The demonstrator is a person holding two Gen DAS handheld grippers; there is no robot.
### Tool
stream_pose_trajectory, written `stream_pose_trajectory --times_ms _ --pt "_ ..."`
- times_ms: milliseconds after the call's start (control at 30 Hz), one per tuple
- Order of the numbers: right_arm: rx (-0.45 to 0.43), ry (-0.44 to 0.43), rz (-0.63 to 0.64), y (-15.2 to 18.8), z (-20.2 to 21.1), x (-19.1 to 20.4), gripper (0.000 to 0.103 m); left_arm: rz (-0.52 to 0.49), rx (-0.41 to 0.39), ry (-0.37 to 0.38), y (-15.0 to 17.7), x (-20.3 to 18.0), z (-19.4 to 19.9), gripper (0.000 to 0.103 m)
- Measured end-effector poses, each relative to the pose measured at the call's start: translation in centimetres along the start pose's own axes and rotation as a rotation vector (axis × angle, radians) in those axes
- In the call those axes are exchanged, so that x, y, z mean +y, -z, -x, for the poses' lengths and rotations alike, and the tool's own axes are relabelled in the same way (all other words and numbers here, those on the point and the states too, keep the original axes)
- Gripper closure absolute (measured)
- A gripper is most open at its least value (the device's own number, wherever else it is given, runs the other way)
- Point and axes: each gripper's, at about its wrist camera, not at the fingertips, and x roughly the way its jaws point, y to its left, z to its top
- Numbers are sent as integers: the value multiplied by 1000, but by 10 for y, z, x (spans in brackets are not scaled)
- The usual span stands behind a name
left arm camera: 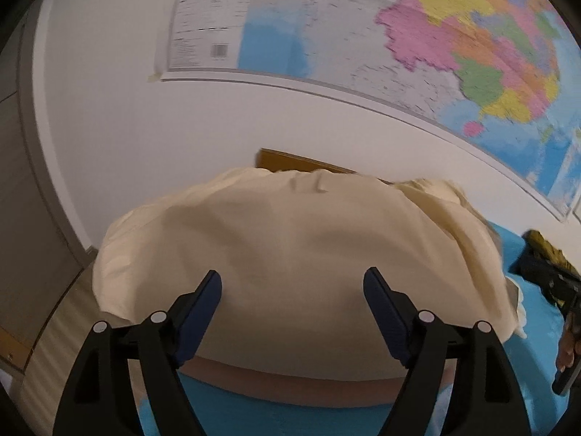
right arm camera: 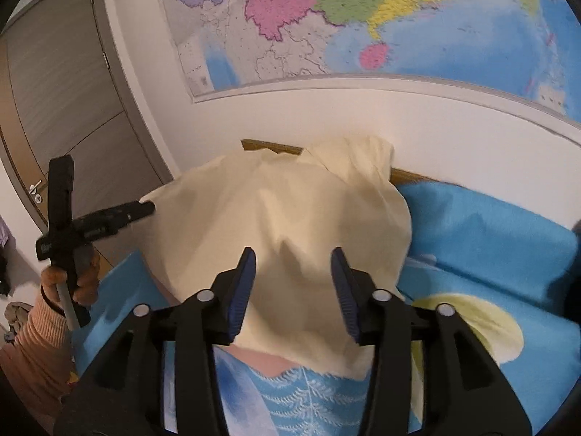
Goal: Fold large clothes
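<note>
A large cream garment (left arm camera: pixel 290 236) lies bunched in a mound on a bed with a blue patterned sheet (right arm camera: pixel 490 236). In the left wrist view my left gripper (left arm camera: pixel 292 279) stands wide open over the near part of the cloth, with nothing between its fingers. In the right wrist view the same garment (right arm camera: pixel 276 210) spreads under my right gripper (right arm camera: pixel 293 254), whose jaws are partly apart and do not pinch the fabric. A hand in a ribbed orange sleeve (right arm camera: pixel 43 319) holds the left gripper (right arm camera: pixel 106 183) at the garment's left edge, fingers spread.
A wooden headboard (right arm camera: pixel 268 145) runs along the white wall behind the garment. A big coloured map (right arm camera: pixel 363 18) hangs above it. A grey-brown door (right arm camera: pixel 54 91) stands at the left. A dark olive item (left arm camera: pixel 544 250) lies on the sheet at the right.
</note>
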Motion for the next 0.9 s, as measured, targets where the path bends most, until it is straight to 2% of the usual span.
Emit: stream_pose_trajectory --times_ms 100,200,433,733,900 --pt "57 -1 0 3 -27 2 59 -69 -5 -29 6 -17 -5 17" --pt "125 -1 -32 17 -53 -2 58 -87 -2 -60 11 -23 -14 15" --pt "114 -16 -34 24 -42 1 58 -104 -25 -121 18 -31 -10 15" --pt "48 -12 62 25 -18 26 56 -139 -81 -85 25 -59 23 14" --pt "84 2 115 31 -34 35 56 -158 -67 -52 29 -73 20 14"
